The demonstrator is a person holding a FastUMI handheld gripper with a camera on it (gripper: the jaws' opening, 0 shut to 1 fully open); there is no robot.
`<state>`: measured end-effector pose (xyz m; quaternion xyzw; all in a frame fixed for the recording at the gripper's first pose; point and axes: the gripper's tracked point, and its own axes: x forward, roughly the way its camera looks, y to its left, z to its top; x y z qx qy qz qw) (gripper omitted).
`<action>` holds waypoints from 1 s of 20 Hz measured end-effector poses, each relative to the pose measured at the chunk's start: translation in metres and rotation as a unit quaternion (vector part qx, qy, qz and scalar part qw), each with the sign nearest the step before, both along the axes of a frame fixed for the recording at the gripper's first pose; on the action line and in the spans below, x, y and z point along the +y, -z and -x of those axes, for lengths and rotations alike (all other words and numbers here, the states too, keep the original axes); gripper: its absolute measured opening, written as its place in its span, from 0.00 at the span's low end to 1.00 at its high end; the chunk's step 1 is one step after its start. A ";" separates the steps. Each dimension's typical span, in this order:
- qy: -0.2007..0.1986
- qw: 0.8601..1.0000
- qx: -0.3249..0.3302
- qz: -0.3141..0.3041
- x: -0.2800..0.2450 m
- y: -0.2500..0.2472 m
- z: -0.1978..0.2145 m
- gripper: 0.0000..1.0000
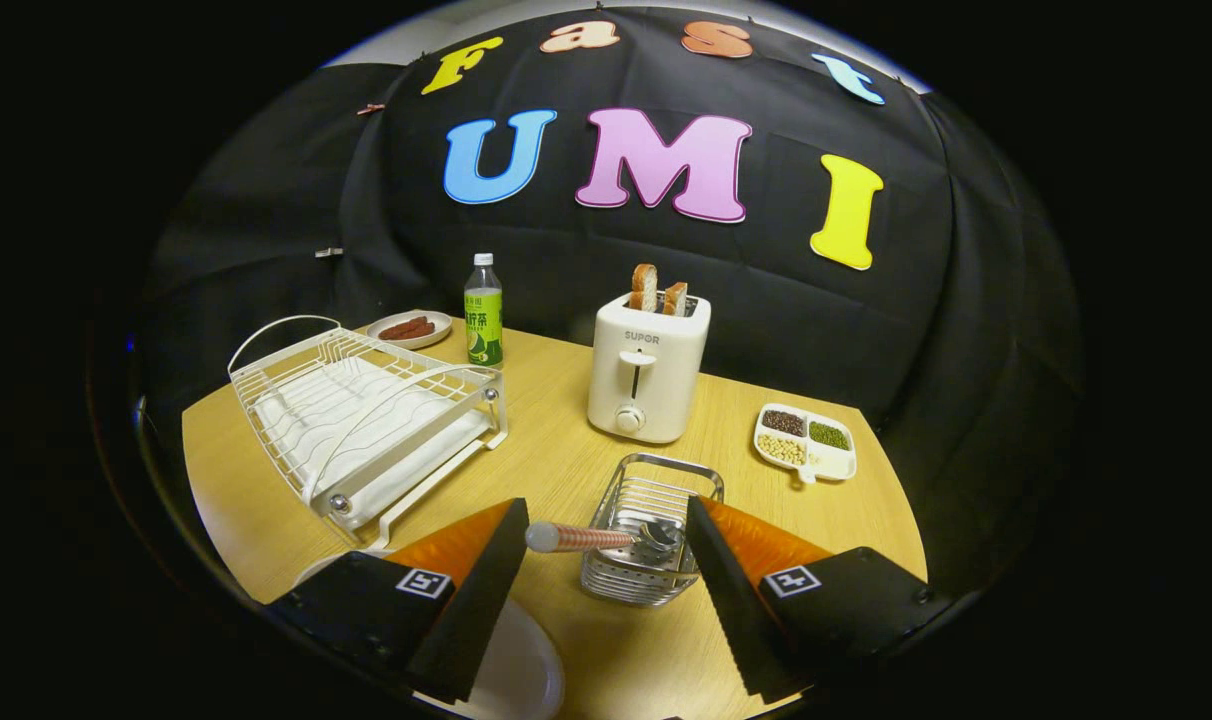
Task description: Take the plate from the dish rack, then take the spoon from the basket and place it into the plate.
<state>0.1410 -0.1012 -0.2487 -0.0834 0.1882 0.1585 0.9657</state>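
Note:
My gripper (606, 545) is open, its fingers spread wide with nothing pressed between them. The spoon (596, 538) lies across the wire basket (646, 540), its ribbed handle pointing left into the gap between the fingers and its bowl resting inside the basket. The basket stands just ahead of the right finger (714, 570). A white plate (511, 675) lies on the table under the left finger (486, 590), partly hidden by it. The white dish rack (366, 420) stands further off to the left, with no plate in it.
A white toaster (648, 370) with two bread slices stands beyond the basket. A green bottle (483, 312) and a small plate of sausages (409, 328) are behind the rack. A divided dish of beans (804, 440) sits at right. Bare wood table (566, 440) lies between rack and toaster.

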 end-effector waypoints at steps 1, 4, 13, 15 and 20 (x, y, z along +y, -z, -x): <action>-0.001 1.000 0.003 -0.002 0.003 0.004 -0.002 0.95; -0.001 1.000 0.001 -0.001 0.005 0.007 -0.013 0.83; 0.023 1.000 0.009 -0.015 0.006 0.000 -0.024 0.41; 0.045 0.999 0.000 -0.007 -0.008 -0.009 -0.030 0.35; 0.067 0.998 0.013 0.006 -0.024 -0.013 -0.037 0.18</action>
